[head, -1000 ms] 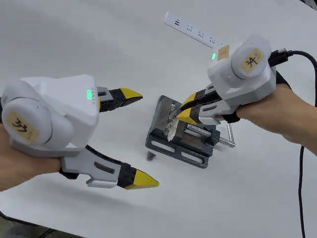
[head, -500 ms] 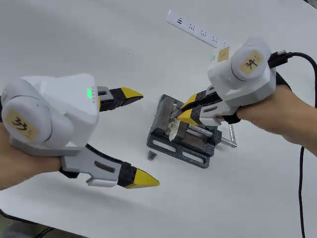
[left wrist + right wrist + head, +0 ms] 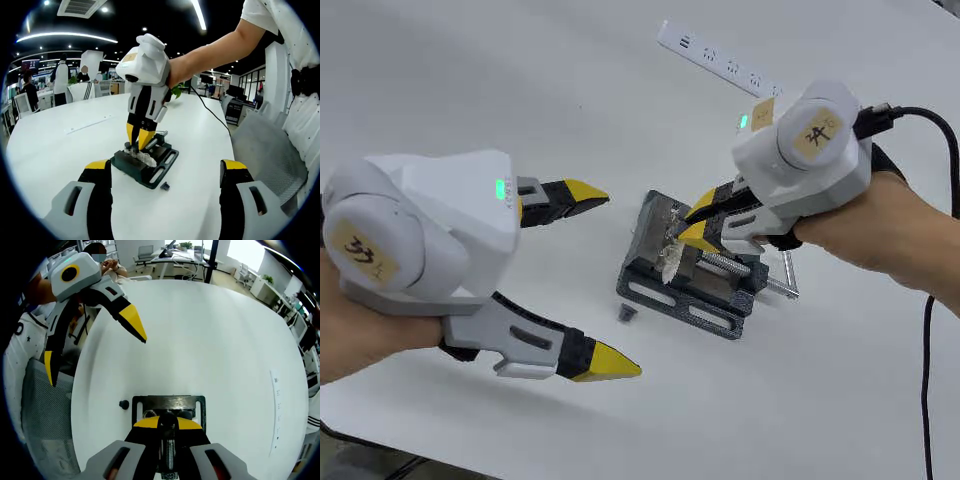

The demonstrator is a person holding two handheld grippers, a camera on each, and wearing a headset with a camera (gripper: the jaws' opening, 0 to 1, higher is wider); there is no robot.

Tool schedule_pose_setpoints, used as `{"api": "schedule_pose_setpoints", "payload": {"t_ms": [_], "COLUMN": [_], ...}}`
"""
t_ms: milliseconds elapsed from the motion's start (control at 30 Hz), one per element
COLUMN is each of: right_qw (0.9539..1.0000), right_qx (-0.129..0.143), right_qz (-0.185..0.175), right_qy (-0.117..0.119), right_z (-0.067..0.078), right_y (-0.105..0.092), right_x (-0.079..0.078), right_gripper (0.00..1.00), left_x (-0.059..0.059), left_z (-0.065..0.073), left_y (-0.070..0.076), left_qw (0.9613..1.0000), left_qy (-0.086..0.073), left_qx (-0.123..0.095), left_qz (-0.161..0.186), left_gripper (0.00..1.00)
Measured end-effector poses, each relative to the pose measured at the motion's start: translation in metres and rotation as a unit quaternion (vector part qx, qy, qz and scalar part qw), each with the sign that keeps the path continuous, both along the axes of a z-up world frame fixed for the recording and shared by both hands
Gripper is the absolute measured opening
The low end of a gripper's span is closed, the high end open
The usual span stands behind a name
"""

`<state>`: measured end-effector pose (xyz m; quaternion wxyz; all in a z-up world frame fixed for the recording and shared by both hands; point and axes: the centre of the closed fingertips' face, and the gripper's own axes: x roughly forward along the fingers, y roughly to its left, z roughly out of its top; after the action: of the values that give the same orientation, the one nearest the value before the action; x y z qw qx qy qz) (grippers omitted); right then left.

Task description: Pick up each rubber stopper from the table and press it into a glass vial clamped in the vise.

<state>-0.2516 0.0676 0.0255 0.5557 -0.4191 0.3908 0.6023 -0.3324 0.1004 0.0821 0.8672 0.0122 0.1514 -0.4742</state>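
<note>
Where the vise (image 3: 692, 272) (image 3: 146, 164) (image 3: 167, 405) stands: on the white table (image 3: 520, 90), with its screw handle on the side away from the left gripper.
Glass vials (image 3: 668, 258) (image 3: 143, 157): clamped between the vise's jaws; clear, and I cannot tell how many.
Right gripper (image 3: 682, 232) (image 3: 137, 145) (image 3: 167, 424): right over the vise, tips down at the vials, jaws narrow, pinching a small dark held stopper (image 3: 167, 419).
Loose stopper (image 3: 625, 314) (image 3: 164, 186) (image 3: 123, 404): on the table just beside the vise's base, apart from both grippers.
Left gripper (image 3: 620, 285) (image 3: 165, 165) (image 3: 97, 361): well apart from the vise and pointed toward it, jaws spread wide and holding nothing.
Power strip (image 3: 720, 65) (image 3: 276, 410): flat on the table, well beyond the vise.
</note>
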Motion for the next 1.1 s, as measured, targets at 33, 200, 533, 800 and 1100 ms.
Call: {"api": "schedule_pose_setpoints", "payload": {"t_ms": [33,200,533,800,1100], "right_qw": [1.0000,1.0000,0.9999,0.9997,0.9999], "right_qx": [0.000,-0.003,-0.012,-0.021,-0.006], "right_qz": [-0.001,0.002,0.006,0.013,0.013], "right_qy": [0.000,-0.004,-0.009,-0.007,-0.008], "right_z": [0.0001,-0.0009,-0.0014,-0.0015,-0.0007], "right_y": [0.0001,0.0001,0.0025,0.0020,0.0023], "right_x": [-0.0005,-0.0009,-0.0019,-0.0019,-0.0022], "right_gripper": [0.05,0.05,0.04,0.05,0.07], "left_x": [0.0000,0.0003,0.0004,0.0002,0.0006], "left_z": [0.0001,0.0002,0.0008,0.0017,0.0025], "left_y": [-0.0003,-0.0016,-0.0032,-0.0054,-0.0032], "left_qw": [1.0000,1.0000,1.0000,1.0000,1.0000], "left_qy": [-0.001,0.000,0.000,0.000,0.001], "left_qx": [0.000,-0.002,-0.002,0.000,0.000], "left_qz": [-0.001,-0.001,-0.002,-0.005,-0.002], "left_gripper": [0.89,0.88,0.88,0.87,0.87]}}
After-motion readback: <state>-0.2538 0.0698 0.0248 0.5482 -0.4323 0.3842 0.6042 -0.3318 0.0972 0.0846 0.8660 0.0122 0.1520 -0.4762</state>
